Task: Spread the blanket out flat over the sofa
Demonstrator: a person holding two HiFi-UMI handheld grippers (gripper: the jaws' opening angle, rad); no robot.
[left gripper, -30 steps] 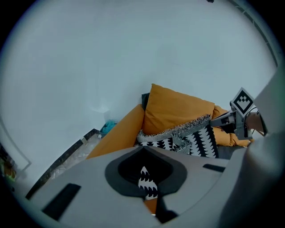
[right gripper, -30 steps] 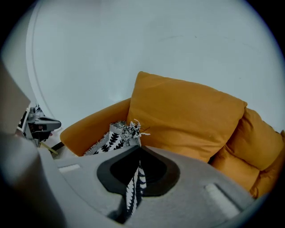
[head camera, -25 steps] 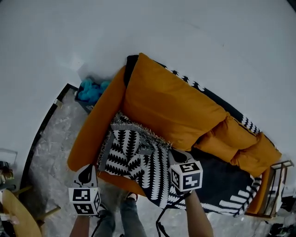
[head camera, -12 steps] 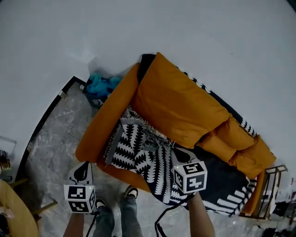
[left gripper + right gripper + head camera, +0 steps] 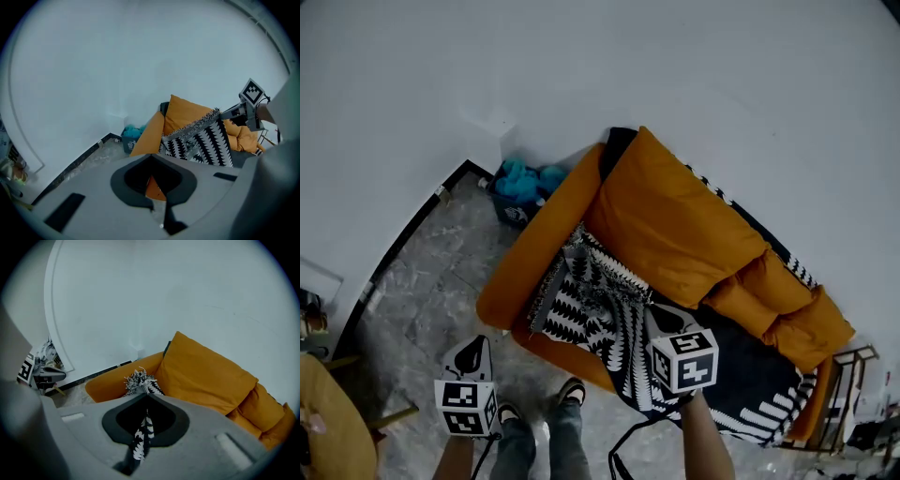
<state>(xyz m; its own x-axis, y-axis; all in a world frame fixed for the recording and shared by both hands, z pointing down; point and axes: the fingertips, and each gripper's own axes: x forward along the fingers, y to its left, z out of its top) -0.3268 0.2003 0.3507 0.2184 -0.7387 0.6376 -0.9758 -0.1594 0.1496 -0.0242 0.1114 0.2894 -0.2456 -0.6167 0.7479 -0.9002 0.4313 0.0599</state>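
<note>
An orange sofa (image 5: 675, 225) stands against the white wall. A black-and-white patterned blanket (image 5: 581, 309) with a fringed edge lies bunched on its left seat, and a darker part runs along the seat to the right. My right gripper (image 5: 661, 317) is over the seat front, shut on a fold of the blanket (image 5: 143, 432), whose fringe (image 5: 138, 379) sticks up past the jaws. My left gripper (image 5: 470, 352) hangs shut and empty above the floor, left of the sofa arm; its jaws (image 5: 151, 157) point at the sofa (image 5: 185, 112).
A dark bin with a blue cloth (image 5: 525, 180) sits between the sofa arm and the wall. A wooden rack (image 5: 848, 375) stands at the sofa's right end. A round wooden table (image 5: 328, 427) is at lower left. The person's shoes (image 5: 572, 389) are on the marbled floor.
The view has drifted so that the sofa sits further right and lower. The blanket's fringed edge has bunched up toward my right gripper. My left gripper is farther from the sofa arm.
</note>
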